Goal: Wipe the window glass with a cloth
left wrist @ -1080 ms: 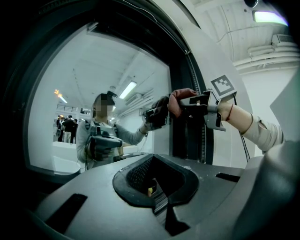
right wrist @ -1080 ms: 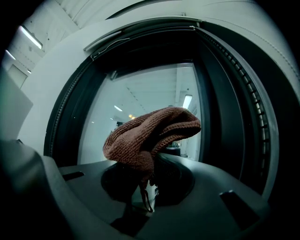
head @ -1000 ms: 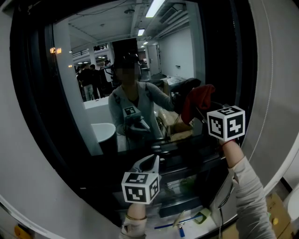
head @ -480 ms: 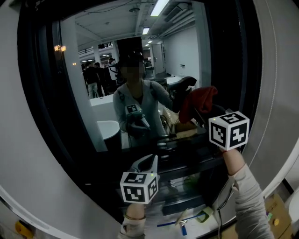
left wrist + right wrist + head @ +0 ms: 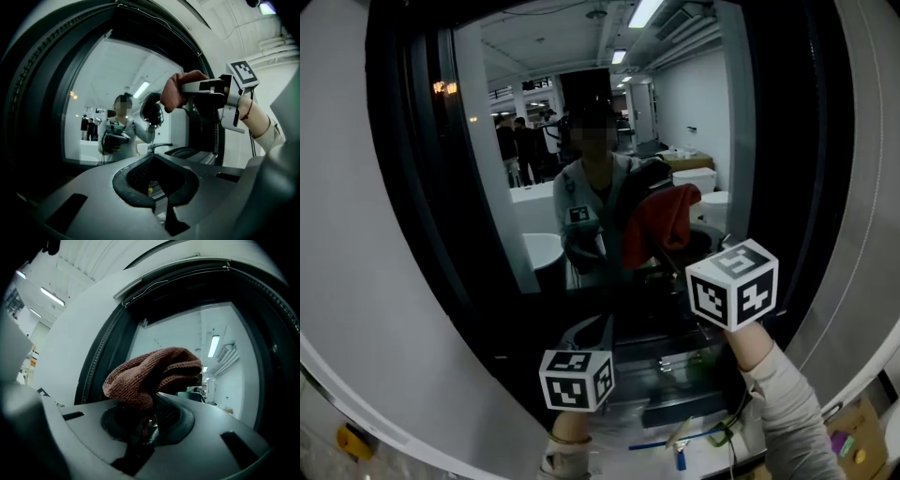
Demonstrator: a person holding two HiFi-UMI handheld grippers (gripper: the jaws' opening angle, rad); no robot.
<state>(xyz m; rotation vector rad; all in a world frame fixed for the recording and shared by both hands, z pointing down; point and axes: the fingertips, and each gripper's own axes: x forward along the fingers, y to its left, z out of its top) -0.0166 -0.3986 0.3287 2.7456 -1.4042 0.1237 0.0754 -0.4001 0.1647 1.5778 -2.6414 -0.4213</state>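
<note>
The window glass [image 5: 534,141] is dark and mirrors the person and the lit room. My right gripper [image 5: 689,258], with its marker cube, is held up to the pane at centre right, shut on a red-brown knitted cloth [image 5: 661,223] that bunches over its jaws against the glass. In the right gripper view the cloth [image 5: 154,376] covers the right gripper [image 5: 145,413]. The left gripper view shows the cloth [image 5: 174,91] up at the right. My left gripper [image 5: 598,328] hangs lower, left of the right one, jaws together on nothing, short of the pane.
A thick black frame [image 5: 408,187] rings the pane, with pale wall [image 5: 337,281] outside it. Below the sill lie a blue-tipped tool [image 5: 677,457] and cables. A yellow object [image 5: 352,441] sits at bottom left, a cardboard box [image 5: 853,433] at bottom right.
The right gripper has carried the cloth leftward and slightly down across the glass. The head view has swung left. The left gripper stays about where it was.
</note>
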